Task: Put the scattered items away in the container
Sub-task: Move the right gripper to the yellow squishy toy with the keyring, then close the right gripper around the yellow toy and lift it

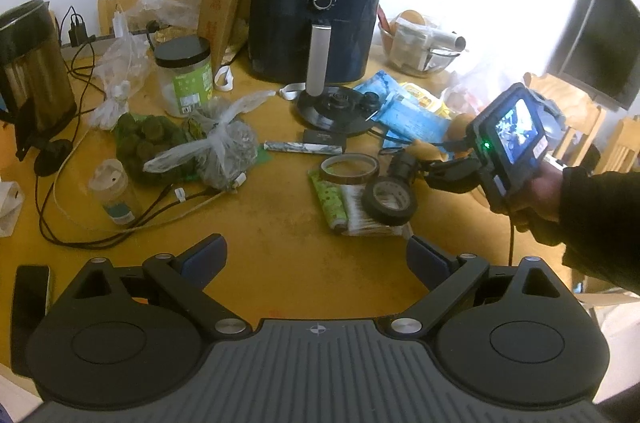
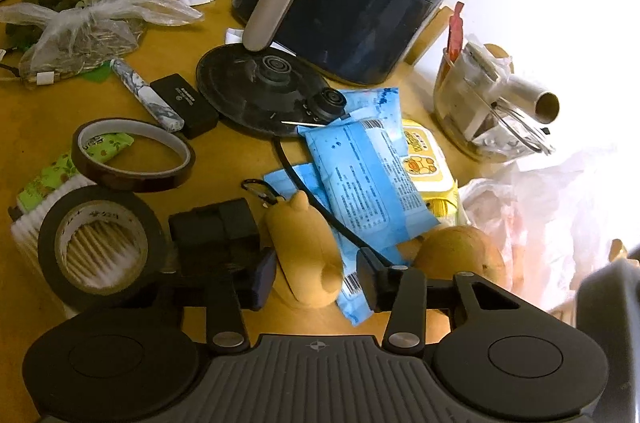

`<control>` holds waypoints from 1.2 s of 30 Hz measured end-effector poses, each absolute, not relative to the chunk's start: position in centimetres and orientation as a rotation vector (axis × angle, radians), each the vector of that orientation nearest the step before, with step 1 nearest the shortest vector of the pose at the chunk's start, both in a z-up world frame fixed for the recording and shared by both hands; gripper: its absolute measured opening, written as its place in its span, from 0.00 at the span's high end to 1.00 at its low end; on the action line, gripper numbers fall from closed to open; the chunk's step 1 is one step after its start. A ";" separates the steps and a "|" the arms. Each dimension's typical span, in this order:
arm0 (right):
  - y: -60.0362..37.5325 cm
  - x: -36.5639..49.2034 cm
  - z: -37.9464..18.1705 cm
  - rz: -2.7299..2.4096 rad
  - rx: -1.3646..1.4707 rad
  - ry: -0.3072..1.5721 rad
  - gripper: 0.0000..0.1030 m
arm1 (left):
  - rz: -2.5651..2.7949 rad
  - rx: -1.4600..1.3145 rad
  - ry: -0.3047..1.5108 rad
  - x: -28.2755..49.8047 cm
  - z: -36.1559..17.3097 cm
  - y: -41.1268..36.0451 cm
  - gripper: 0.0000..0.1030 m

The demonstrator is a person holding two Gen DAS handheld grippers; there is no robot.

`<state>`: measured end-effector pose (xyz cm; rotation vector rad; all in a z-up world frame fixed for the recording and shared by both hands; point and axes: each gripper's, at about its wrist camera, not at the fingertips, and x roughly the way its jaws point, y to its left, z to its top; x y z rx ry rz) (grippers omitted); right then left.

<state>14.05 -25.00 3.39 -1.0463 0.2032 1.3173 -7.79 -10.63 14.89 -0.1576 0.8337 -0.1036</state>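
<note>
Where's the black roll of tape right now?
The black tape roll lies low on the left of the right wrist view, resting on a pack of cotton swabs, just below the brown tape ring and left of the right gripper.

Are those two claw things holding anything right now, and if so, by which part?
No. The left gripper is open over bare table. The right gripper is open too, its fingers either side of a tan animal-shaped pouch, not clamped on it.

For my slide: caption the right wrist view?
Open right tool straddles a tan figurine on the cluttered table.
</note>
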 end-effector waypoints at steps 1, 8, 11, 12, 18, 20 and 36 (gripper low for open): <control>-25.0 14.0 3.3 1.314 -1.043 0.198 0.61 | -0.104 -0.161 0.834 -7.8 14.9 -10.6 0.05; -25.6 14.1 3.8 1.256 -1.002 0.247 0.66 | -0.108 -0.175 0.834 -8.0 14.9 -10.4 0.05; -26.3 14.2 4.3 1.231 -0.985 0.277 0.68 | -0.111 -0.179 0.834 -8.0 14.8 -10.4 0.05; -26.6 14.2 4.4 1.223 -0.979 0.290 0.69 | -0.112 -0.180 0.834 -7.9 14.8 -10.4 0.05; -29.4 14.2 5.7 1.204 -0.935 0.358 0.71 | -0.124 -0.186 0.830 -7.6 14.8 -10.6 0.05; -30.5 14.2 6.1 1.213 -0.914 0.390 0.71 | -0.132 -0.185 0.829 -7.5 14.9 -10.7 0.05; -35.9 15.6 5.9 1.189 -0.835 0.608 0.69 | -0.174 -0.184 0.843 -7.2 14.6 -12.1 0.05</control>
